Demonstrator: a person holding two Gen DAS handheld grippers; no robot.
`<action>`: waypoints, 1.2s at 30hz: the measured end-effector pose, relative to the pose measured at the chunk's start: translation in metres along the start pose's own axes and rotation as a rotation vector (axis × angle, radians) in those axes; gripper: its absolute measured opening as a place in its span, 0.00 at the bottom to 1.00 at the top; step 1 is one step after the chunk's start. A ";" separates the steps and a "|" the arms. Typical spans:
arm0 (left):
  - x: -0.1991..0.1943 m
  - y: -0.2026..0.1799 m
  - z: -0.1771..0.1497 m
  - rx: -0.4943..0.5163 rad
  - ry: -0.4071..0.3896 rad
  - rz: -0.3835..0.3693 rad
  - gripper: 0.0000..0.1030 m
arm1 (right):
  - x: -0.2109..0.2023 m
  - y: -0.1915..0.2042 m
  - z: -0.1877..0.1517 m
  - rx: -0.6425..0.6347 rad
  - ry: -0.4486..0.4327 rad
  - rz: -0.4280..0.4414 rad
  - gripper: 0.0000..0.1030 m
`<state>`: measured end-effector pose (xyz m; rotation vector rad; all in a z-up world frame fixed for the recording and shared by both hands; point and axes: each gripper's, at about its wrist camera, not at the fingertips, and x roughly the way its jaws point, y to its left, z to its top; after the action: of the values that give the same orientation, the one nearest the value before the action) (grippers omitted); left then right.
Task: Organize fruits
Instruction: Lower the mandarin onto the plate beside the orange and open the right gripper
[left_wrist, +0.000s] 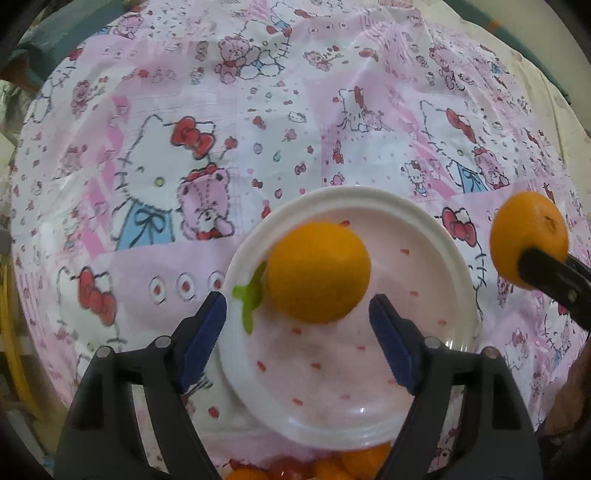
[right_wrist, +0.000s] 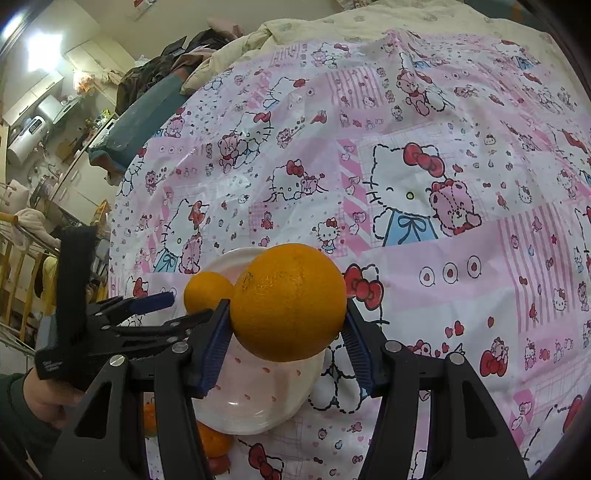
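A glossy pink-and-white plastic tablecloth (left_wrist: 295, 122) printed with cartoon cats, bows and teddy bears covers the surface under my hands; off its left edge in the right wrist view sits a cluttered room with cabinets and piled clothes.

Going left to right: my left gripper (left_wrist: 297, 325) points steeply down over a round white plate with small red specks (left_wrist: 436, 236). Its blue-padded jaws stand wide, clear of everything, and hold nothing. Just beyond their tips a smooth orange fruit (left_wrist: 317, 271) lies on the plate, next to a small green leaf-shaped piece (left_wrist: 251, 295). At the plate's near edge a few more orange and red fruits (left_wrist: 347, 467) peek out, mostly hidden.

Further right, my right gripper (right_wrist: 286, 321) is closed about halfway on a larger dimpled orange (right_wrist: 290, 301), both pads pressing its sides, and carries it above the plate's right rim.

I judge the step in hand to be gathering the oranges on the plate: one looks placed and released, the second is waiting. The next move calls for lifting my left gripper out of the way, then lowering the held orange onto bare plate beside the first without knocking it rolling.

There is small pale lettering on the left gripper's black body in the right wrist view, but I cannot read it; no other writing shows.
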<state>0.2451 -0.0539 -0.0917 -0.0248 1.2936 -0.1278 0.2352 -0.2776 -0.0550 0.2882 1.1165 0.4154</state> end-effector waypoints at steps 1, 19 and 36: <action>-0.004 0.001 -0.001 -0.005 -0.005 0.002 0.75 | 0.000 0.000 -0.001 0.002 0.003 0.000 0.58; -0.064 0.039 -0.056 -0.114 -0.090 0.024 0.75 | 0.065 0.027 -0.010 -0.100 0.146 0.002 0.58; -0.059 0.034 -0.047 -0.120 -0.090 0.012 0.75 | 0.087 0.039 -0.012 -0.207 0.167 -0.100 0.69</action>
<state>0.1867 -0.0113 -0.0508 -0.1243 1.2104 -0.0380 0.2498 -0.2026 -0.1135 0.0159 1.2341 0.4681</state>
